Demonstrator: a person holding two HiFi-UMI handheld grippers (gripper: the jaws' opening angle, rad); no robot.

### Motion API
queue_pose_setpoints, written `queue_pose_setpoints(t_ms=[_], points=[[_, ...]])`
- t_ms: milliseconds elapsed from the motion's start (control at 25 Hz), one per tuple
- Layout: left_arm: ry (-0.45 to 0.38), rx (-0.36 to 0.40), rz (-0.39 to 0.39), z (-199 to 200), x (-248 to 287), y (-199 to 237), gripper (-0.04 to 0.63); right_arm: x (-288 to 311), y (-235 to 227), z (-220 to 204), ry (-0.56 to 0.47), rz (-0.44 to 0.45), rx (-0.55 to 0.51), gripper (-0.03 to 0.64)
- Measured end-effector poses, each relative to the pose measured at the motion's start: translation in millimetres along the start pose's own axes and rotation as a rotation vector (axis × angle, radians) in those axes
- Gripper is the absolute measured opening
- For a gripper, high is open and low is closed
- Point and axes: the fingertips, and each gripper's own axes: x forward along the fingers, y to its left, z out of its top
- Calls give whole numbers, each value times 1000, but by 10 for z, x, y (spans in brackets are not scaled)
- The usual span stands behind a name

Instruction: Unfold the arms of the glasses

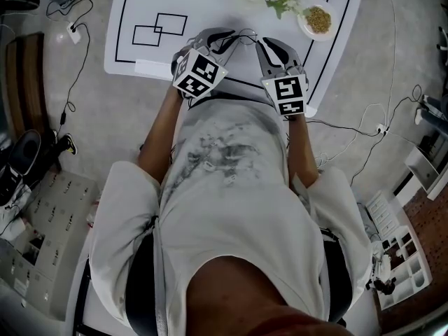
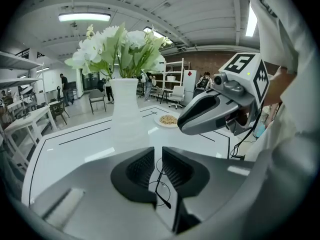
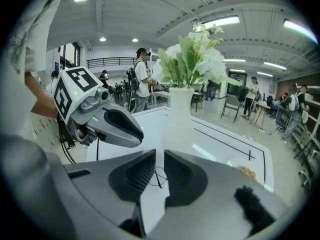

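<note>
Thin-framed glasses (image 1: pixel 246 34) on white table (image 1: pixel 140 19), left gripper (image 2: pixel 158 156) and right gripper (image 3: pixel 159 159) flanking glasses, both jaws slightly parted, released, flower vase (image 2: pixel 125 114) beyond glasses.

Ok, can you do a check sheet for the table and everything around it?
Surface: white table with black lines.
Job's things: glasses lying on the table; too thin to tell if the arms are unfolded.
Clutter: vase of flowers; plate of snacks.
Grippers: left tool and right tool both open, with the glasses seen through each gap, not pinched.
Cables: cables on the floor at both sides.
Surroundings: trays on the floor; people further off.
</note>
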Motion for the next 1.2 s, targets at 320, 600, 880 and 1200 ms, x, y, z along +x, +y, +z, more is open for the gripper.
queue_pose_setpoints(t_ms=[320, 600, 880, 1200], points=[[53, 19, -31, -136, 157, -29, 72, 61, -5, -123, 27, 5, 4, 66], [109, 54, -53, -277, 271, -70, 84, 113, 14, -209, 50, 16, 6, 78], [143, 77, -70, -367, 375, -91, 87, 153, 25, -280, 67, 29, 8, 89], [185, 100, -86, -455, 480, -88, 104, 173, -8, -356, 85, 34, 13, 100]])
